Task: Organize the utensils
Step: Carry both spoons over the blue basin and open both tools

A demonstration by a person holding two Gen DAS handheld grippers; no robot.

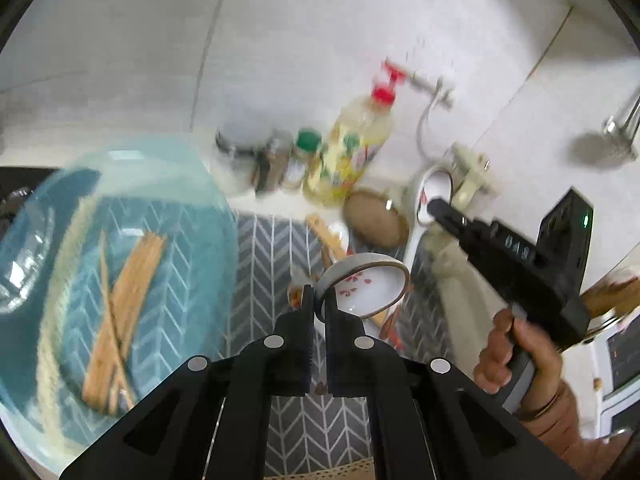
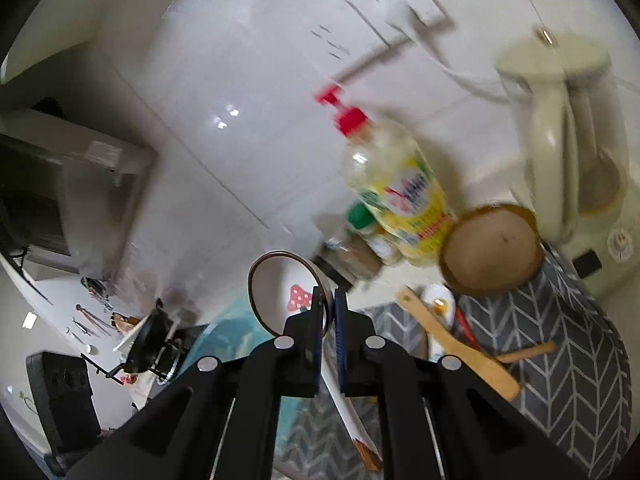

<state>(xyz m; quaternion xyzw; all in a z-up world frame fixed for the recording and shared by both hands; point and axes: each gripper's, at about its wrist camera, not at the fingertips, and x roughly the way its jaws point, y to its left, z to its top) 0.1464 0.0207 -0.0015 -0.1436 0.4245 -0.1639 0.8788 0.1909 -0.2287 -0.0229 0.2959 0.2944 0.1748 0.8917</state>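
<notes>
Both grippers are mid-carry, each with a ceramic spoon. The left gripper (image 1: 318, 300) has its fingers pinched on the flower-pattern spoon (image 1: 366, 286) near the bowl's 9 o'clock rim, lifted above the grey chevron mat (image 1: 272, 248). The right gripper (image 2: 329, 304) has its fingers clamped on the mushroom-pattern spoon (image 2: 286, 294) where bowl meets handle; its long white handle runs down toward 6 o'clock.

As a judgement, the sorting is partly done. The blue tray (image 1: 192, 216), at 9 o'clock in the left wrist view, holds a bundle of wooden chopsticks (image 1: 120, 308) and nothing else that shows. Left on the bench at 3 o'clock in the right wrist view are a wooden spatula (image 2: 456, 348), another small white spoon (image 2: 438, 304) and something red beneath them, too blurred to name. A coconut-shell bowl (image 2: 492, 248) stands behind that heap, apparently empty. The cream jug (image 2: 560, 140) at 1 o'clock seems to hold something brown; motion blur hides what. The 2 spoons need setting down, then the pile.
</notes>
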